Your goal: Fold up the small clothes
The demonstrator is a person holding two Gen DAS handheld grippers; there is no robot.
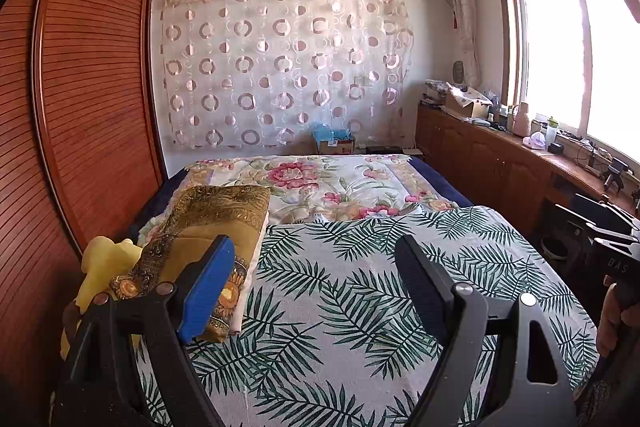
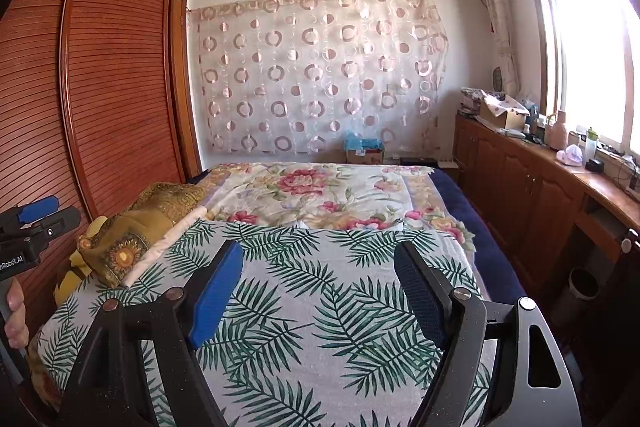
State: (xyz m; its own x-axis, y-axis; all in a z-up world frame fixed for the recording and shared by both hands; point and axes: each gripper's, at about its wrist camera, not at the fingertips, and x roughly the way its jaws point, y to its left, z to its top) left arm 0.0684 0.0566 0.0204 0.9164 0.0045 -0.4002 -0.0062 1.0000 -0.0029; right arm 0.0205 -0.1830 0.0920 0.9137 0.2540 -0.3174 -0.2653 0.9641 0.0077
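A pile of clothes lies at the left edge of the bed: a golden-brown patterned cloth (image 1: 216, 223) on top of a cream piece, with a pale yellow garment (image 1: 106, 267) beside it. The pile also shows in the right wrist view (image 2: 132, 239). My left gripper (image 1: 316, 267) is open and empty, above the palm-leaf sheet (image 1: 340, 307), with its left finger next to the pile. My right gripper (image 2: 318, 271) is open and empty above the same sheet (image 2: 320, 327), to the right of the pile. The left gripper's body shows at the left edge (image 2: 28, 227).
A floral quilt (image 1: 332, 183) covers the far half of the bed. A slatted wooden wardrobe (image 1: 92, 87) stands close on the left. A wooden counter (image 1: 520, 155) with clutter runs under the window on the right. A small bin (image 2: 582, 285) stands on the floor.
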